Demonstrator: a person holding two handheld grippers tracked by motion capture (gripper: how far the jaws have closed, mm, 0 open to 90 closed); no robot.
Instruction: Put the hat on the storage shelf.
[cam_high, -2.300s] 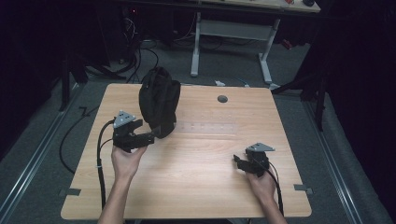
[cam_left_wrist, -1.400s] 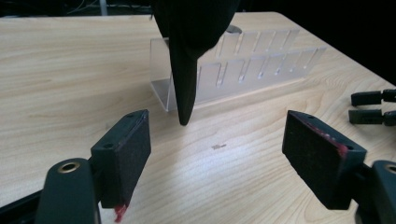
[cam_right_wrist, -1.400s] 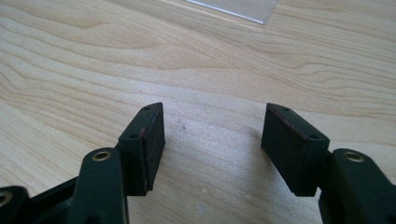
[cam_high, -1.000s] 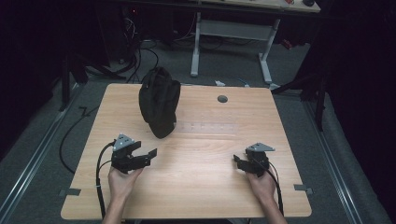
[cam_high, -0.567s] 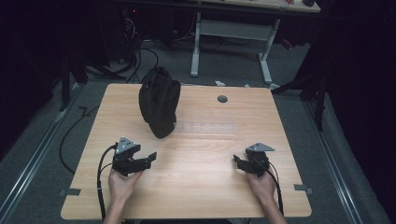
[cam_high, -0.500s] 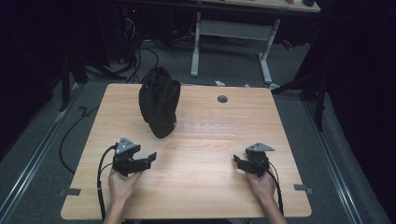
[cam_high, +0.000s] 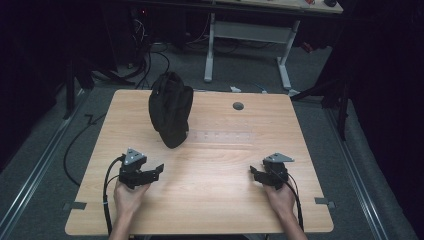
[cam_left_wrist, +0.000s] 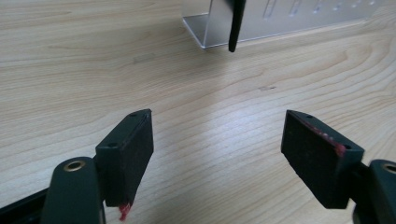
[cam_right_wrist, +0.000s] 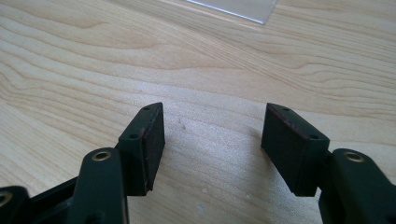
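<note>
High view: left tongs (cam_high: 156, 171), jaws spread and empty, now rest at the near counter (cam_high: 215, 200) edge, withdrawn from the black bag (cam_high: 171, 109) standing upright at back left; right tongs (cam_high: 256, 173) likewise gape empty, so the bag looks released.

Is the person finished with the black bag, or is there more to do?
It looks finished or paused. The black bag stands by itself on the table, over one end of a clear strip. Nothing is in hand: the left gripper and right gripper are both open, low at the near edge, away from the bag. What is left can't be told.
</note>
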